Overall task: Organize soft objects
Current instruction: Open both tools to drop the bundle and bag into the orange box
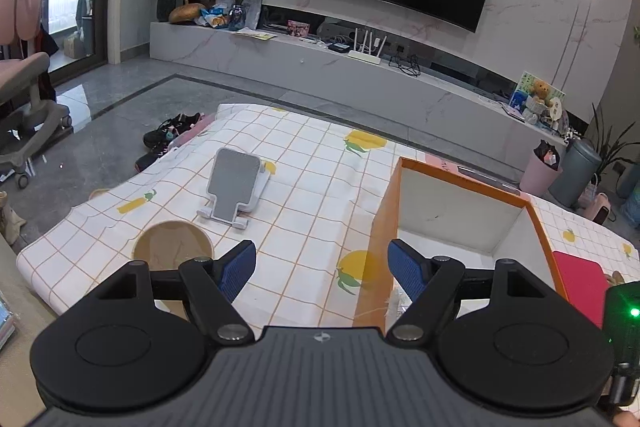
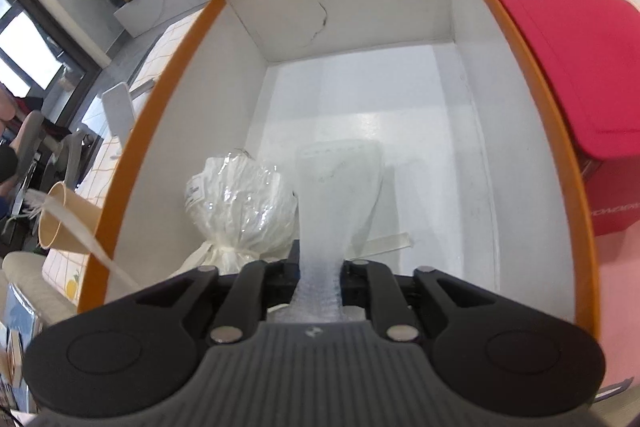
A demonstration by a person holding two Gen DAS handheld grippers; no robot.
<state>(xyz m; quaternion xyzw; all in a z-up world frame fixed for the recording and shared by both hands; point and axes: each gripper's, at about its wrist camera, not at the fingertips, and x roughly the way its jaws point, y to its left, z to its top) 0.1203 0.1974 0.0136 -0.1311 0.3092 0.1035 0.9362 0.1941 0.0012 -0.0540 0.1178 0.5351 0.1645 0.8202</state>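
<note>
The right tongs (image 2: 320, 267) reach down into the orange box (image 2: 160, 95), narrowed around a pale foam sleeve (image 2: 340, 183) that stands between their fingers; whether they press it I cannot tell. Just left of it, a plastic-wrapped bundle (image 2: 240, 203) lies by the box's near left wall. The left tongs (image 1: 322, 263) are released above the checked cloth (image 1: 304, 163), over the box's near left corner. A paper cup (image 1: 172, 245) sits near the bench's left edge.

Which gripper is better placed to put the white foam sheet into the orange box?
Right. The right gripper holds the white foam sheet over the orange box; the left gripper is open, empty.
</note>
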